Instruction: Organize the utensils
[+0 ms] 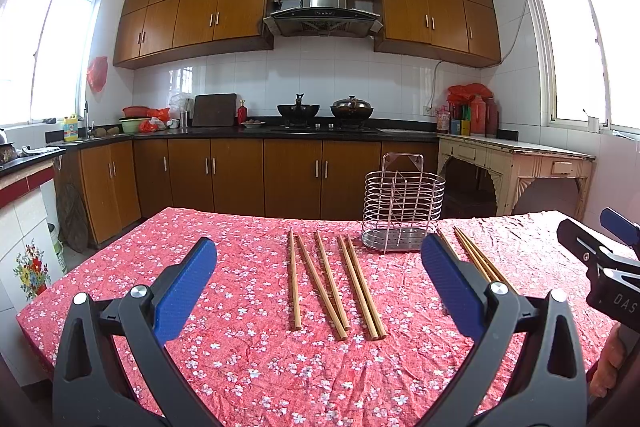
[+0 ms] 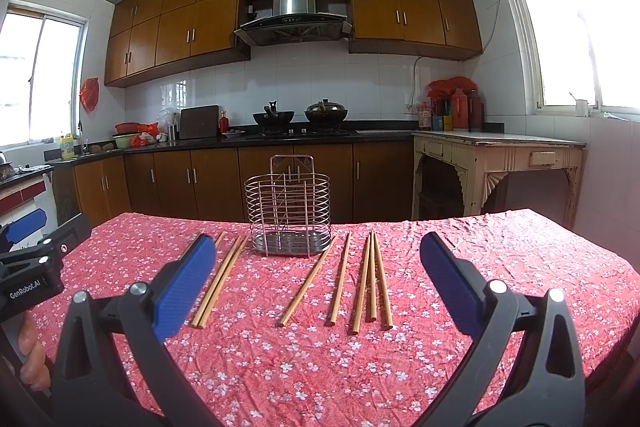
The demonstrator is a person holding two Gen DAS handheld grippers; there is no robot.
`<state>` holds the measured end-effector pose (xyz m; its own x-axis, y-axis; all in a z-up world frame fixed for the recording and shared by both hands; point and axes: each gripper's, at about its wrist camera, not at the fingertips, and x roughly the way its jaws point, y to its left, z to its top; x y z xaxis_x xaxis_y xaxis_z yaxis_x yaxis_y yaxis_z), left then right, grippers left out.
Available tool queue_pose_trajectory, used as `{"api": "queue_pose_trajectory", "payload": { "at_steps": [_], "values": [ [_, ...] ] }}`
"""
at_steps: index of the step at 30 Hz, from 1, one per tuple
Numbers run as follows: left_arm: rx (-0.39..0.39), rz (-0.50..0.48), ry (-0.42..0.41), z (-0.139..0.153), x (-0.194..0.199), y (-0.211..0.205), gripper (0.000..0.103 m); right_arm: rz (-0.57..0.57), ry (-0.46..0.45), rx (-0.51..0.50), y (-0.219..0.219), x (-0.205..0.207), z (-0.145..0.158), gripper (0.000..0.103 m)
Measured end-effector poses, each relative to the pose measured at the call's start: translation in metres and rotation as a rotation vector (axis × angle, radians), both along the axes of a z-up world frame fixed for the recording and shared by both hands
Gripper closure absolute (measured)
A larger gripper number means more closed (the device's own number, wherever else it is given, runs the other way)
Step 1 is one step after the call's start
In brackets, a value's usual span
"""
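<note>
Several wooden chopsticks (image 1: 334, 285) lie loose on the red floral tablecloth (image 1: 248, 367), in front of an empty wire utensil holder (image 1: 402, 213) that stands upright at the table's far side. More chopsticks (image 1: 478, 259) lie to its right. My left gripper (image 1: 318, 279) is open and empty, held above the near chopsticks. In the right wrist view the holder (image 2: 289, 213) stands at centre, with chopsticks on its left (image 2: 218, 281) and right (image 2: 372, 281). My right gripper (image 2: 316, 277) is open and empty above them.
The right gripper's body (image 1: 604, 267) shows at the left view's right edge; the left gripper's body (image 2: 32, 267) at the right view's left edge. Behind the table stand kitchen cabinets (image 1: 280, 179), a stove with woks (image 1: 324, 113) and a cream side table (image 1: 516, 163).
</note>
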<state>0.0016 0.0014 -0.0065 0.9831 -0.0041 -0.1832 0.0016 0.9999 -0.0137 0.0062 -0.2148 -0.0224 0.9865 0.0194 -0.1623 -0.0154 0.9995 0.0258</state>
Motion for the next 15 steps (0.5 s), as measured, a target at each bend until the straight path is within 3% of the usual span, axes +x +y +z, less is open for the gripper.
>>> {"api": "queue_pose_trajectory", "payload": {
  "at_steps": [15],
  "values": [
    [0.000,0.000,0.004,-0.0031,0.0006,-0.0002,0.002,0.001,0.006,0.005,0.0010,0.0022,-0.0024,0.004]
  ]
}}
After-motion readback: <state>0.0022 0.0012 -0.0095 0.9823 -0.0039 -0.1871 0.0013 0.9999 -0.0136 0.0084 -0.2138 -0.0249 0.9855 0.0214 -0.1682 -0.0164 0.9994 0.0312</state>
